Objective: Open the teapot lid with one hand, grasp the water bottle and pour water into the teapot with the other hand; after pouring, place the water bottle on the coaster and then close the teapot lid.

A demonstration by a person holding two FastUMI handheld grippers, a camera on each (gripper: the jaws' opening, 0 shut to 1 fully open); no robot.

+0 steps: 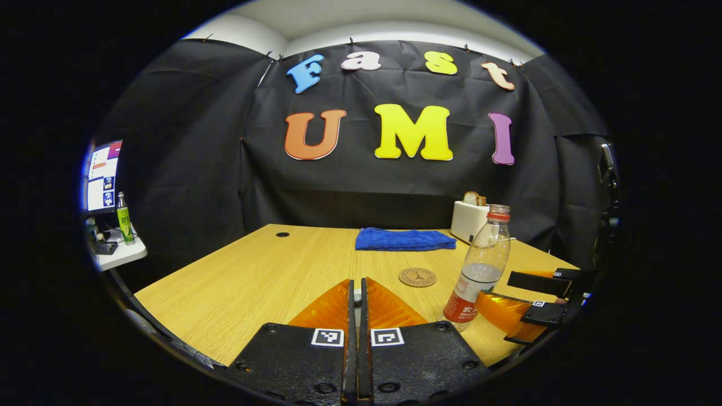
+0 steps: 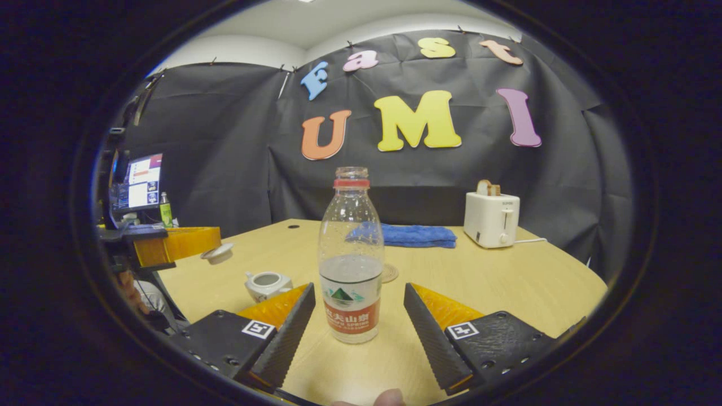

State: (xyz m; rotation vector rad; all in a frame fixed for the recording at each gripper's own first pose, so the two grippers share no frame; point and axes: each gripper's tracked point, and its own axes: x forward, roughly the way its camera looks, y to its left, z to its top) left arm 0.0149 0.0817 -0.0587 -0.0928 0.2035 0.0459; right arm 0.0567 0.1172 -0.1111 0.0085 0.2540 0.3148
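A: Nearest in the right gripper view, the right gripper (image 2: pixel 356 330) has its fingers spread, one on each side of the water bottle (image 2: pixel 351 265), which stands upright and uncapped on the table (image 2: pixel 507 282). No contact that I can see.

B: Then the grasp is next, I'd say. Close squarely on the label band and keep the bottle vertical, since it's open.

A: Left of it, the teapot (image 2: pixel 266 283) sits open. Farther left, the left gripper (image 2: pixel 211 248) holds the lid (image 2: pixel 218 253) up; in its own view the fingers are pressed nearly together on something small.

B: Behind the bottle?

A: The coaster (image 1: pixel 417 277), bare, then a blue cloth (image 1: pixel 404 239) and a toaster (image 2: pixel 491 219).

B: Count?

A: One bottle, one teapot, one lid, one coaster, two grippers.
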